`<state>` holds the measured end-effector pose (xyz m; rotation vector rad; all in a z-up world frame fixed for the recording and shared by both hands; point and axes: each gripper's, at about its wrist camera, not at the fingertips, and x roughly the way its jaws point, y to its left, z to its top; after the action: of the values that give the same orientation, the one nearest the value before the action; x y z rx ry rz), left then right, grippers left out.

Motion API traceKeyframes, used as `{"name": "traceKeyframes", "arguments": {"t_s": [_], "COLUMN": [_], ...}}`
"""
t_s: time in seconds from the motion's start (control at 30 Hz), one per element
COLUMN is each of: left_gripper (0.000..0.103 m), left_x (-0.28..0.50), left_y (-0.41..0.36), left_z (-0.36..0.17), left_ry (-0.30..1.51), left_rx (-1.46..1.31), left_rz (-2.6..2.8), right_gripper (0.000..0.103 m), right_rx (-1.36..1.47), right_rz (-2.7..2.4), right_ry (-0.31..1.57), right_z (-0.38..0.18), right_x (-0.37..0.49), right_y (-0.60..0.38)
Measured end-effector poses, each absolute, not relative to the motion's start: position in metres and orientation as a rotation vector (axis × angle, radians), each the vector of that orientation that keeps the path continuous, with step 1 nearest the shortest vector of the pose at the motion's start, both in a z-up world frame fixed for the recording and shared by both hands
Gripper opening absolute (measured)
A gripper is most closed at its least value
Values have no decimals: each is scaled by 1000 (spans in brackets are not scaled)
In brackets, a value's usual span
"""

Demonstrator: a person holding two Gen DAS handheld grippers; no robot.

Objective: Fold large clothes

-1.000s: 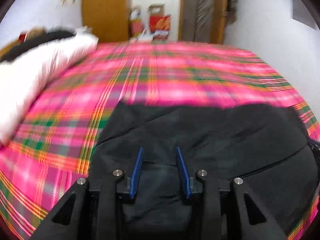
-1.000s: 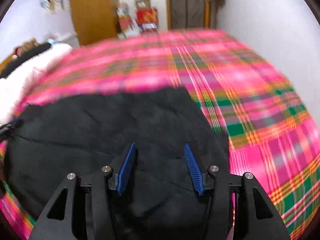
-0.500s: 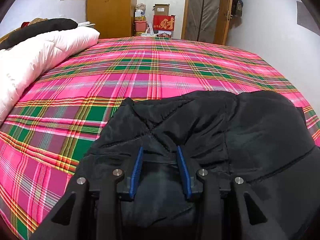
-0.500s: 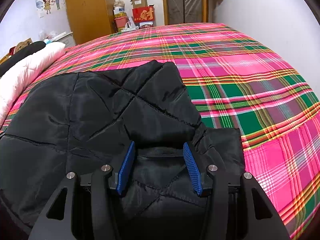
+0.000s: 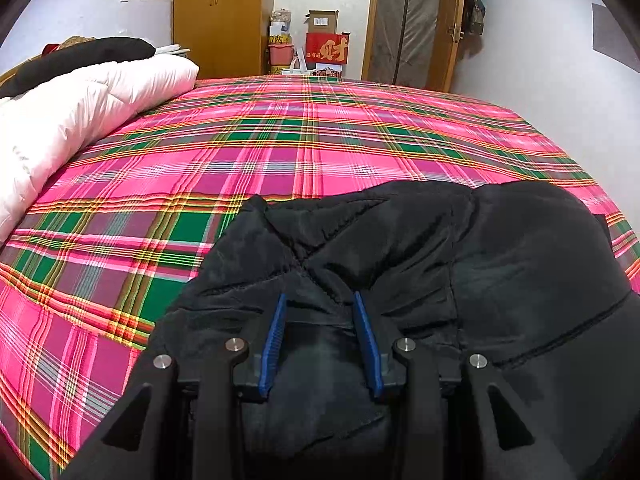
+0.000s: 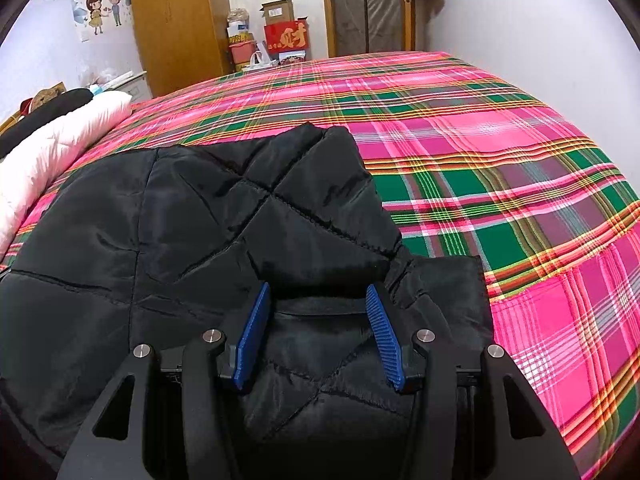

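Note:
A black quilted jacket (image 5: 460,252) lies bunched on the near part of a pink and green plaid bed (image 5: 280,152). It also shows in the right wrist view (image 6: 180,232), with the bed (image 6: 500,160) beyond it. My left gripper (image 5: 319,300) is open, its blue pads astride a fold at the jacket's left end. My right gripper (image 6: 316,294) is open, its pads wider apart, astride a fold near the jacket's right edge. Neither pair of pads presses the fabric.
A white duvet (image 5: 68,120) with a dark garment (image 5: 80,60) on it lies along the bed's left side. Past the far end stand a wooden wardrobe (image 5: 224,16), boxes (image 5: 326,44) and a door (image 5: 412,20). A white wall (image 5: 560,72) runs along the right.
Both grippers dropped and moved forward onto the jacket; it now bunches up in a hump ahead of the pads. The earlier motion blur has gone. The jaws stay open.

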<state>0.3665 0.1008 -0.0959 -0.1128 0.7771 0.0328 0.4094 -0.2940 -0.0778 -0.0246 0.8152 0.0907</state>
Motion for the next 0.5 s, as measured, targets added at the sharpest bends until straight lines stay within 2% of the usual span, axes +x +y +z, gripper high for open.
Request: {"name": "traceKeyframes", "arguments": {"t_s": [0.27,0.37,0.5], "left_gripper": [38,37,37], "left_x": [369,366,363], "left_y": [101,112,123], "left_z": [-83,-63,-35], "left_ry": [828,851,790], "left_rx": [-107,-158,-162], "left_rz": [37,15,-8], "right_gripper": [50,50,50], "right_rx": [-99,-118,-45], "right_rz": [51,42,75], "right_ry": [862,881,792], "right_z": [-63,-41,1], "right_x": [409,406,404], "right_y": [-283,-283,-287]}}
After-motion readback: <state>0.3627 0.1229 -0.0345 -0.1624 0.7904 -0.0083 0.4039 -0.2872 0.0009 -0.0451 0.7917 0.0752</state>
